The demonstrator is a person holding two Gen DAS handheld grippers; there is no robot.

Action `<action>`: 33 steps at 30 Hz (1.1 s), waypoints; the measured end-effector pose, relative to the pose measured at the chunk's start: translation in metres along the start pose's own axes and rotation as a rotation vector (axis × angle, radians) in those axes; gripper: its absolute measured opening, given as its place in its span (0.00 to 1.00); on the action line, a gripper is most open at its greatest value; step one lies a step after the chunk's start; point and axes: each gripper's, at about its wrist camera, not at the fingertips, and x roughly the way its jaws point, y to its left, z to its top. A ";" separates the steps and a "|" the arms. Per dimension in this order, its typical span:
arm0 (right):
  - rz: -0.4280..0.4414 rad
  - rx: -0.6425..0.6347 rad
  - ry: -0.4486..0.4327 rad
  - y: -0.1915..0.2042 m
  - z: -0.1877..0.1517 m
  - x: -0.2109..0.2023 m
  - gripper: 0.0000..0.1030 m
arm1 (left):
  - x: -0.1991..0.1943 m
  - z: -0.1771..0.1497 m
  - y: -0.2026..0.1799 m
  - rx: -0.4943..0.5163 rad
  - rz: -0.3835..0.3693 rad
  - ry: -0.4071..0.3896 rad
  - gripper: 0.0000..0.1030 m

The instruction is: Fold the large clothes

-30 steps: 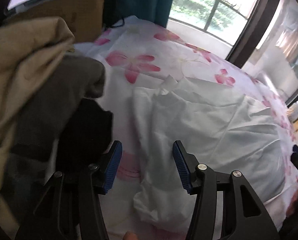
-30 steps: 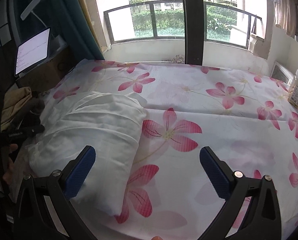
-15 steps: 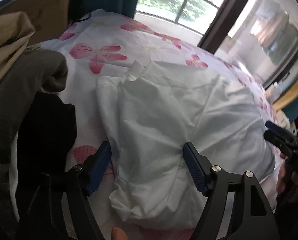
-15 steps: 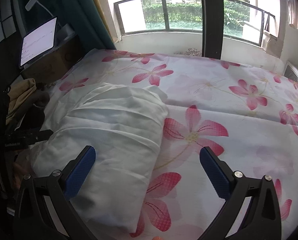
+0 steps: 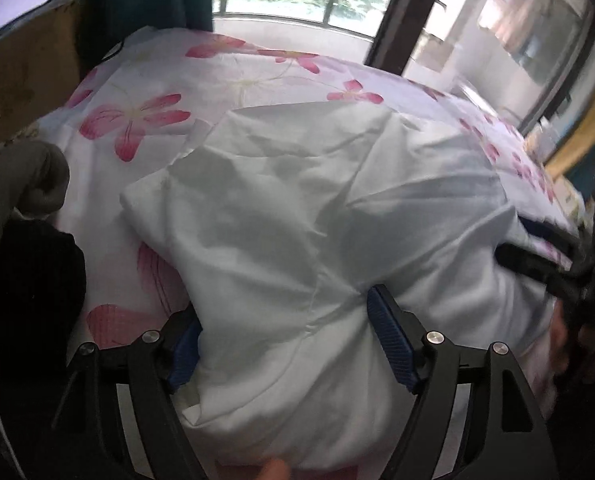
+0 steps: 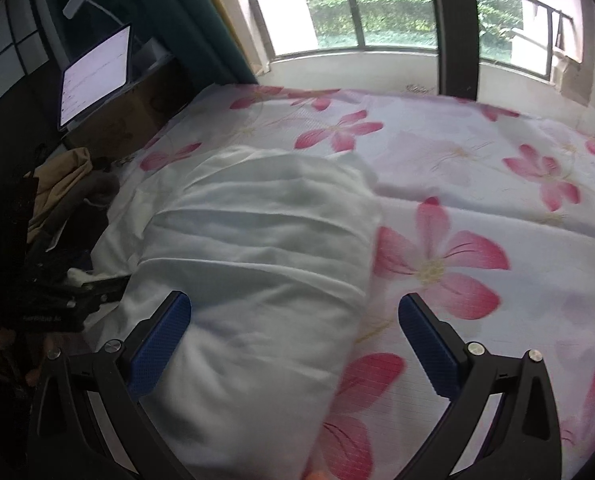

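A large white garment [image 5: 297, 216] lies folded into a thick bundle on the flowered bed sheet [image 5: 145, 92]. My left gripper [image 5: 285, 340] is open, its blue pads on either side of the bundle's near end, the cloth bulging between them. In the right wrist view the same white bundle [image 6: 257, 248] lies left of centre. My right gripper [image 6: 293, 340] is open wide over the bundle's near right edge, its left pad [image 6: 159, 338] against the cloth, its right pad over the sheet [image 6: 477, 184]. The right gripper also shows at the far right of the left wrist view [image 5: 545, 256].
A pile of other clothes, grey [image 5: 25, 184], black [image 5: 37, 280] and tan [image 6: 61, 176], lies off the bed's left side. A cardboard box [image 5: 29, 72] with a lit tablet [image 6: 95, 74] stands at the back left. A railed window [image 6: 377, 12] runs behind the bed.
Both grippers have moved in toward the white bundle. The left gripper now straddles its near end; the right gripper has shifted left so its left pad meets the cloth.
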 end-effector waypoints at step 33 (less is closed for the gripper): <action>0.047 -0.046 -0.011 0.000 -0.002 0.010 0.38 | 0.008 -0.002 -0.016 -0.036 -0.183 -0.077 0.15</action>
